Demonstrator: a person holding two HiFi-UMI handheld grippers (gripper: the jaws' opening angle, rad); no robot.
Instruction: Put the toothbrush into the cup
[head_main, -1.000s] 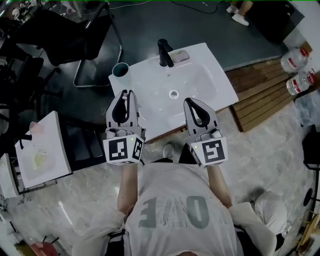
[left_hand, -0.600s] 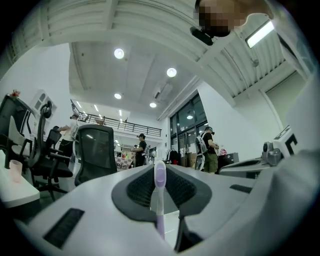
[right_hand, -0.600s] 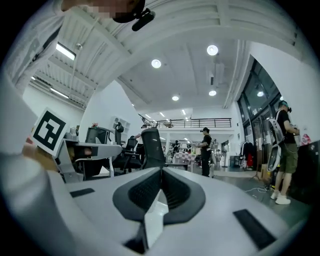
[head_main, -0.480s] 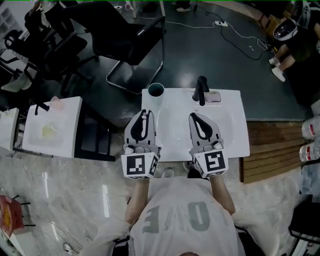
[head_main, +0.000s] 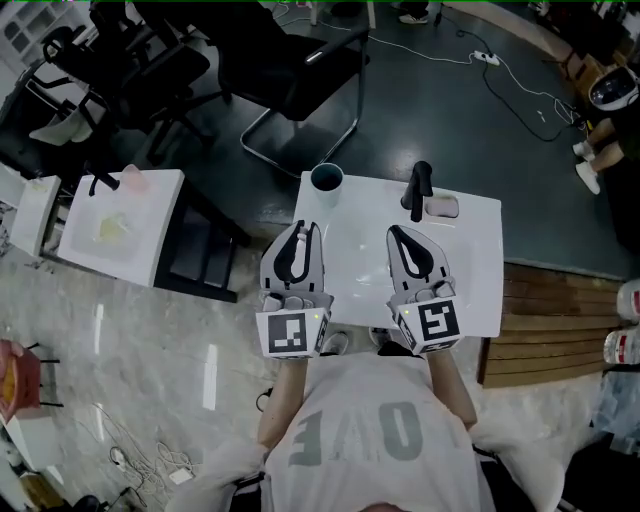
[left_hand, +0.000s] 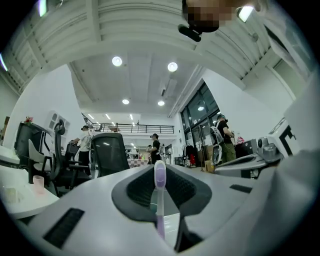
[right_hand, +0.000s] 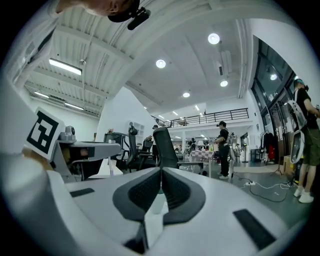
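A purple-and-white toothbrush stands upright between the pads of my left gripper, which is shut on it. In the head view that left gripper hovers over the near left part of the white washbasin. The teal cup stands at the basin's far left corner, just beyond the left gripper's tips. My right gripper hangs over the basin's middle, its jaws closed tip to tip with nothing in them; the right gripper looks the same in its own view.
A black tap and a pinkish soap bar sit at the basin's far edge. Black office chairs stand behind it. A white side table is to the left, wooden decking to the right.
The head view has swung round, so the basin now lies squarely ahead. Both grippers have stayed over its near half, and the toothbrush has stayed in the left one.
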